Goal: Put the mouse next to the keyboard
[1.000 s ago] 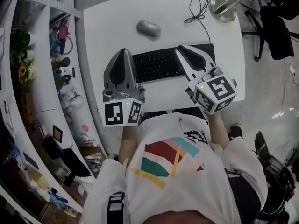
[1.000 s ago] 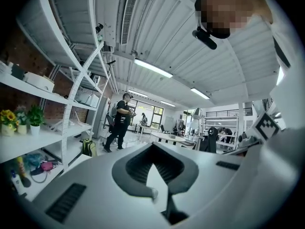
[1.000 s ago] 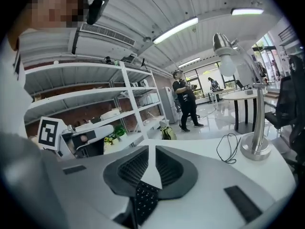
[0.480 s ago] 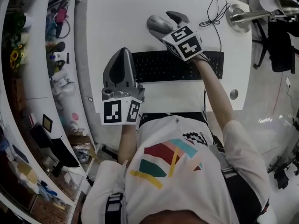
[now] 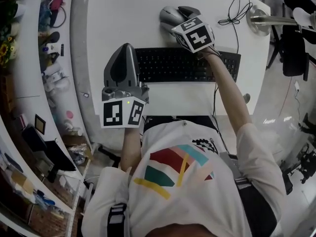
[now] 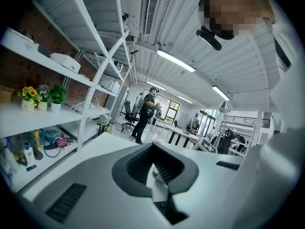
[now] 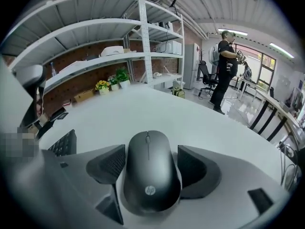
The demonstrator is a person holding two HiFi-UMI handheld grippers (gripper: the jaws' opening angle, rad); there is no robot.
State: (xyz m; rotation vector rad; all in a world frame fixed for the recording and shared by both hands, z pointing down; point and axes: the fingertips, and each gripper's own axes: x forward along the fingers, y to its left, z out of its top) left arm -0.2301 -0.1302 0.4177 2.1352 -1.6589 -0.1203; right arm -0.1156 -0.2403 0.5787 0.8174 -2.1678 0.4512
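Observation:
A dark grey mouse (image 5: 168,15) lies on the white table (image 5: 123,14), just beyond the black keyboard (image 5: 182,65). My right gripper (image 5: 178,15) reaches over the keyboard and stands open with the mouse (image 7: 148,185) between its jaws, the pads close beside its flanks; the keyboard's corner (image 7: 62,149) shows to the left. My left gripper (image 5: 123,51) hovers over the keyboard's left end, shut and empty; in the left gripper view (image 6: 155,168) its jaws meet.
A lamp base (image 5: 259,19) and a looped black cable (image 5: 236,9) sit at the table's far right. Cluttered shelves (image 5: 44,58) run along the left side. A person (image 7: 224,66) stands far off in the room.
My right gripper travelled from the table's near edge over the keyboard to the mouse, and its jaws went from shut to open around it. The left gripper stayed where it was.

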